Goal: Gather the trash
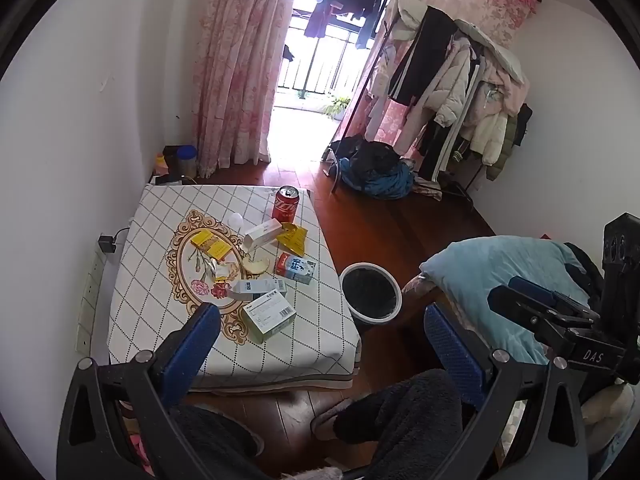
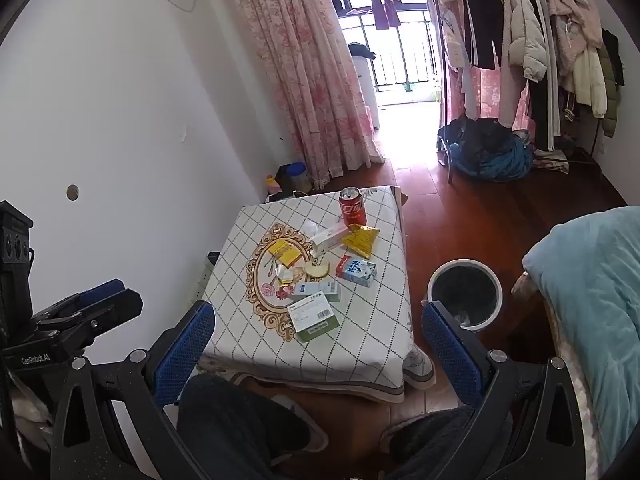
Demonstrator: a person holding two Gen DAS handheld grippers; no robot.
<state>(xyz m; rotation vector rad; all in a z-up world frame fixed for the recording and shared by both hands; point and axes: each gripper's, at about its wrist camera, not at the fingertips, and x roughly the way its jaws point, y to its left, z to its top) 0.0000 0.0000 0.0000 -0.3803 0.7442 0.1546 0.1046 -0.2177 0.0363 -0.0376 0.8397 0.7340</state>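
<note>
Trash lies on a low table point(image 1: 160, 320) point(image 2: 368, 344) with a checked cloth: a red can point(image 1: 285, 203) point(image 2: 353, 205), a yellow packet point(image 1: 294, 237) point(image 2: 360, 241), a yellow box point(image 1: 209, 243), a white carton point(image 1: 262, 234), a milk carton point(image 1: 296, 268) point(image 2: 357, 270), a green-white box point(image 1: 269, 315) point(image 2: 313, 317), fruit peel point(image 1: 256, 265) and wrappers. A white bin with a black liner point(image 1: 371, 294) point(image 2: 466, 294) stands on the floor right of the table. My left gripper point(image 1: 320, 336) and right gripper point(image 2: 316, 332) hover open before the table, holding nothing.
A bed with a blue pillow point(image 1: 504, 276) point(image 2: 592, 300) is on the right. A person's dark-trousered legs and slippers point(image 1: 340, 416) sit under the grippers. A clothes rack point(image 1: 460, 92), a heap of clothes point(image 1: 376, 172) and pink curtains point(image 1: 236, 80) stand at the back. Jars point(image 1: 180, 160) sit behind the table.
</note>
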